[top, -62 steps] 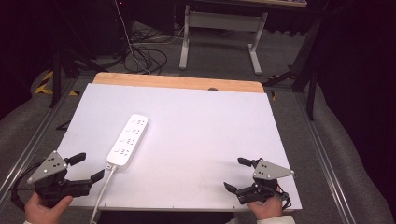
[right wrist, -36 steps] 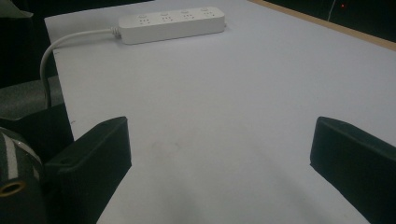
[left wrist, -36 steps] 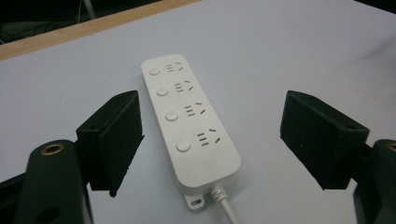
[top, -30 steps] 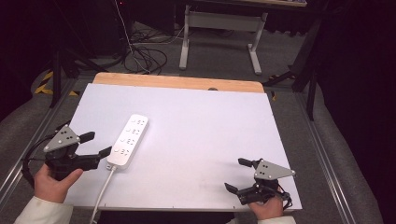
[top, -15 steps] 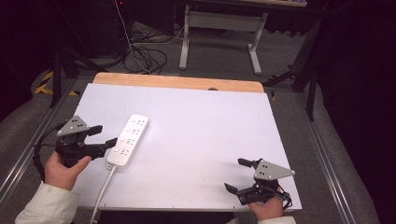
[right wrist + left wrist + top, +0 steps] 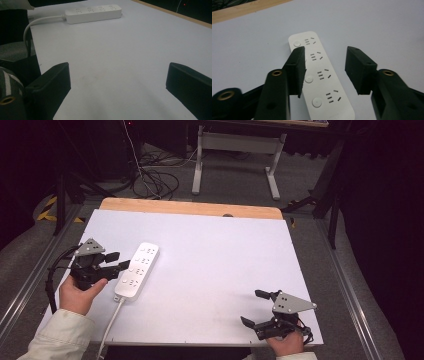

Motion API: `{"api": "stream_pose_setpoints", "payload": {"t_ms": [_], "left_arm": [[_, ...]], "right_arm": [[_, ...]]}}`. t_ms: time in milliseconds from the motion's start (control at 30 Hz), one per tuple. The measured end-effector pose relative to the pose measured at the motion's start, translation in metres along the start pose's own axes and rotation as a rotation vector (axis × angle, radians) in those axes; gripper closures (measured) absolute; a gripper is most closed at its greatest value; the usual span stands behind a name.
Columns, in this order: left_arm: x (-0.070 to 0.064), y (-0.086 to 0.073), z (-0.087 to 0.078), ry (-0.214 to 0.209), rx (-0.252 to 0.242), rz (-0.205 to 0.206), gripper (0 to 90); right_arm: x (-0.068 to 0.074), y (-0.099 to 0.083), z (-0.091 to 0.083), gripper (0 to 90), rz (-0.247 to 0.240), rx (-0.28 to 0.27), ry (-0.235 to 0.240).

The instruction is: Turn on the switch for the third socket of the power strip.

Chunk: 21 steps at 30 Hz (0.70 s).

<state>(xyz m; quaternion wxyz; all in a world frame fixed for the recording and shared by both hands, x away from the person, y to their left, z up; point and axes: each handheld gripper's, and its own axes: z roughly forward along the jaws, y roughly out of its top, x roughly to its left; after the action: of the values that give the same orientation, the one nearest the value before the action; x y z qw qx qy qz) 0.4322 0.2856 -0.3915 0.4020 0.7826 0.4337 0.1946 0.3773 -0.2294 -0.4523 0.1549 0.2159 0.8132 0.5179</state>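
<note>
A white power strip (image 6: 136, 270) with several sockets lies on the left part of the white table (image 6: 215, 260), its cord (image 6: 111, 322) running off the near edge. My left gripper (image 6: 118, 261) is open at the strip's left side, its jaws just above the strip. In the left gripper view the strip (image 6: 319, 75) passes under the left jaw while the gripper (image 6: 325, 71) stands open. My right gripper (image 6: 256, 307) rests open near the table's front right corner, nothing between its jaws. From the right gripper view (image 6: 117, 82) the strip (image 6: 93, 13) lies far off.
A wooden strip (image 6: 190, 208) edges the table's far side. Beyond it on the floor are tangled cables (image 6: 155, 177) and a metal stand (image 6: 235, 155). Metal rails (image 6: 345, 285) run along both sides of the table.
My left gripper has travelled from the front left corner forward and right to the power strip's side. The right gripper has stayed put.
</note>
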Motion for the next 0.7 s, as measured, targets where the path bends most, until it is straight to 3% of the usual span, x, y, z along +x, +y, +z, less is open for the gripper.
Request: {"api": "stream_pose_setpoints", "payload": {"t_ms": [100, 200, 267, 300, 367, 467, 700], "left_arm": [[0.003, 0.000, 0.002, 0.002, 0.004, -0.007, 65.0], [0.006, 0.000, 0.003, 0.008, 0.014, -0.013, 70.2], [0.008, 0.000, 0.004, -0.009, 0.019, -0.013, 78.1], [0.008, 0.000, 0.004, -0.012, 0.019, -0.009, 86.3], [0.010, 0.000, 0.004, -0.026, 0.018, -0.030, 89.9], [0.013, 0.002, 0.006, -0.047, 0.018, -0.056, 90.0], [0.020, 0.008, 0.021, -0.067, 0.080, -0.075, 90.0]], "right_arm": [[0.000, 0.000, -0.001, 6.1, 0.000, -0.003, 0.001], [0.000, 0.000, -0.001, 6.3, 0.000, -0.003, 0.002], [0.001, 0.000, -0.001, 7.4, -0.004, -0.004, -0.003], [0.001, 0.001, -0.002, 8.3, -0.008, -0.010, -0.002], [0.002, 0.001, -0.003, 9.6, -0.015, -0.019, -0.003], [0.002, 0.001, -0.004, 10.5, -0.015, -0.024, -0.004], [0.002, 0.001, -0.004, 10.6, -0.015, -0.020, 0.006]]}}
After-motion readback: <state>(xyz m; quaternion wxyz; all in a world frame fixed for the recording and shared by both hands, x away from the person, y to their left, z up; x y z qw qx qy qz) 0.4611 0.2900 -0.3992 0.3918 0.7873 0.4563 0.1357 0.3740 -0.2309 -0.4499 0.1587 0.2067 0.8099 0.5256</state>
